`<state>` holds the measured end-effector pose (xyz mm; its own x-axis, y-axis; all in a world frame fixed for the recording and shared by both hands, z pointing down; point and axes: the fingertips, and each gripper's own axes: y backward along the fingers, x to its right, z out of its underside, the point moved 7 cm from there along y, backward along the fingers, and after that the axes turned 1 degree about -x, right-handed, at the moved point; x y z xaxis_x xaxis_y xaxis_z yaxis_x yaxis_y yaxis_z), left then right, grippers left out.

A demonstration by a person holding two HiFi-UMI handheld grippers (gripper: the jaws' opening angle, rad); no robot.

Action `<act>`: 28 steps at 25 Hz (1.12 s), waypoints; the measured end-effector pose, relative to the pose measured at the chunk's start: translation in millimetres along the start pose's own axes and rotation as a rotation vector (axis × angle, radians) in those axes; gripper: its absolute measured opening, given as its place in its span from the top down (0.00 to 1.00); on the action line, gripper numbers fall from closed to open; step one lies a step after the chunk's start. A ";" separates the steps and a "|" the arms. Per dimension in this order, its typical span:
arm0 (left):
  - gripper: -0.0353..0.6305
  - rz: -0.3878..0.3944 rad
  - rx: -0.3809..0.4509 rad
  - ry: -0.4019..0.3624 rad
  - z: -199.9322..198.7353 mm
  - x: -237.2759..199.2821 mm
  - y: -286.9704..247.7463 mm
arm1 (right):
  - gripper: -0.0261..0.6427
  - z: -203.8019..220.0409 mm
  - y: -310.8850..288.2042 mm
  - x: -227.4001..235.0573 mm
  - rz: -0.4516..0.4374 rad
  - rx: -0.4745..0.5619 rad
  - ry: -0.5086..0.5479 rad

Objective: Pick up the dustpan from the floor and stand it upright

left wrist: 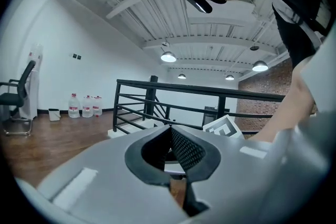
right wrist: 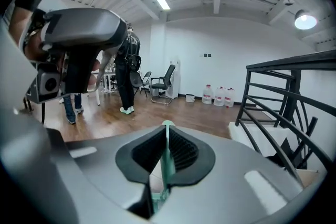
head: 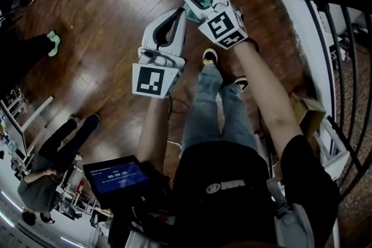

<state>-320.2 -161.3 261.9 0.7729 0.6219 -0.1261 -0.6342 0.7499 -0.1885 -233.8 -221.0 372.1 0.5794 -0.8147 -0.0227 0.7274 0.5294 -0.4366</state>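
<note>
now, right gripper [right wrist: 167,131] clamping teal handle [right wrist: 168,164]

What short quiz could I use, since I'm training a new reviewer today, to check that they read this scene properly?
1. True or false: the left hand-held gripper is holding something.
2. What sits between the jaws of the right hand-held gripper? A) a cup B) a thin green strip C) nothing
3. How many water jugs stand by the white wall?

Key
1. False: its jaws are together with nothing between them.
2. B: the jaws are shut on it.
3. Three.
</note>
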 end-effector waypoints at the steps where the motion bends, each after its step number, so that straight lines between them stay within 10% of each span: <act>1: 0.92 -0.012 0.000 0.006 0.5 -2.9 1.0 | 0.94 -0.9 -4.0 -0.2 -0.004 -0.003 0.004; 28: 0.92 -0.088 0.009 0.045 11.3 -30.2 28.6 | 0.96 0.6 -74.2 -15.2 -0.081 -0.072 -0.027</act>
<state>-361.9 -156.1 271.3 0.8257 0.5429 -0.1528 -0.5637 0.8034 -0.1917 -296.3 -247.7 405.4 0.5302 -0.8470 0.0394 0.7447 0.4429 -0.4992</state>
